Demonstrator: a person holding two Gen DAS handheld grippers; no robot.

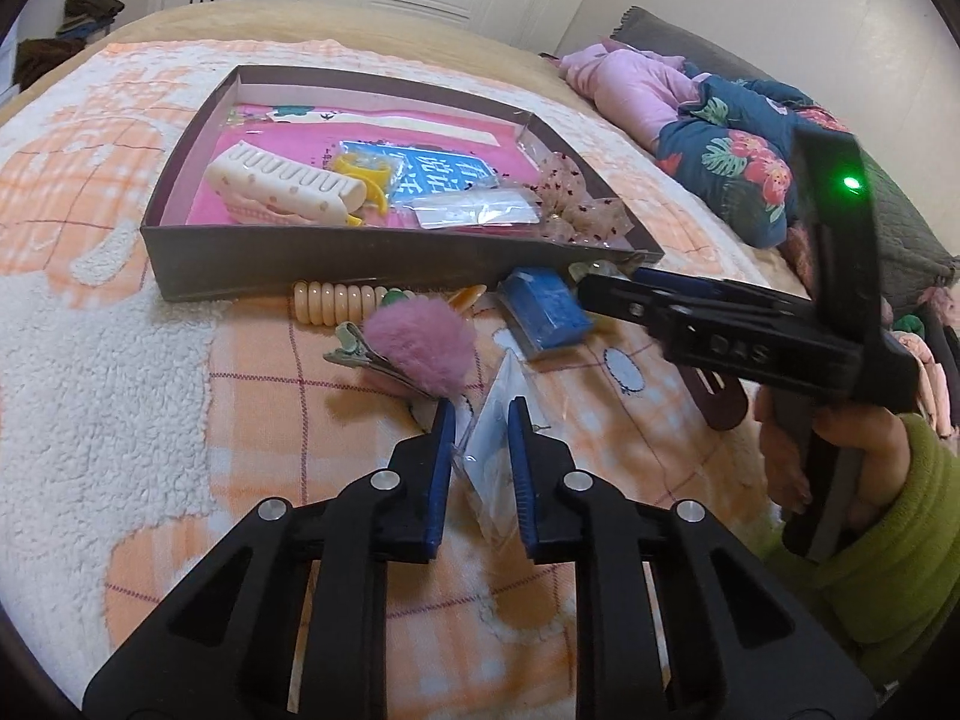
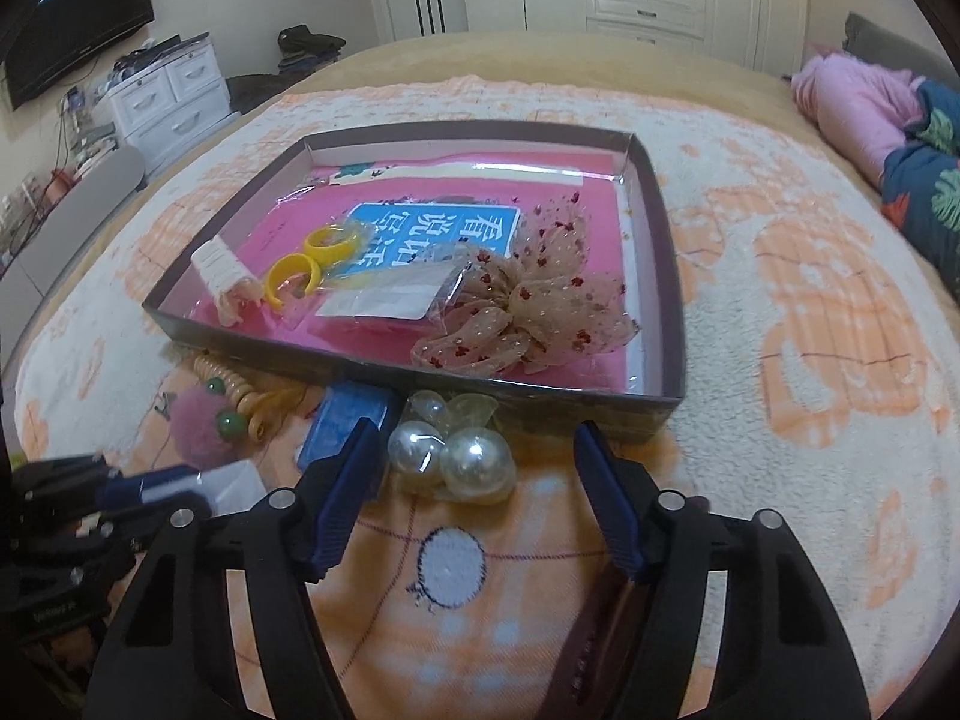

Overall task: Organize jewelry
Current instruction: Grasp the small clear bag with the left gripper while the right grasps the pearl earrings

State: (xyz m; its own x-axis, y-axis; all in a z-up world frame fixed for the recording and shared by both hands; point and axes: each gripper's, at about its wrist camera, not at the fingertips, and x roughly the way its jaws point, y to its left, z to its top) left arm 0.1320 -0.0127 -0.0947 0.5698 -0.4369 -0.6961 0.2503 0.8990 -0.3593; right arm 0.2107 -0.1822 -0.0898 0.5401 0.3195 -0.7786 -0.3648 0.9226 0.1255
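My left gripper [image 1: 481, 420] is shut on a small clear plastic packet [image 1: 495, 468], which stands on edge just above the orange checked blanket. The same packet [image 2: 237, 480] shows at the lower left of the right wrist view. My right gripper [image 2: 475, 429] is open low over the blanket. A bunch of large pearl beads [image 2: 450, 456] in clear wrap lies between its fingers, and neither pad touches it. Just beyond stands a shallow dark box [image 2: 540, 399] holding a lace bow [image 2: 528, 306], yellow rings [image 2: 312, 264], a cream hair claw [image 1: 288, 186] and a clear packet [image 1: 474, 210].
In front of the box lie a cream coil hair tie [image 1: 336, 300], a pink pom-pom clip [image 1: 420, 348] and a small blue box [image 1: 549, 312]. Folded bedding [image 1: 720, 162] is piled at the right. A hand in a green sleeve [image 1: 888, 510] holds the right gripper.
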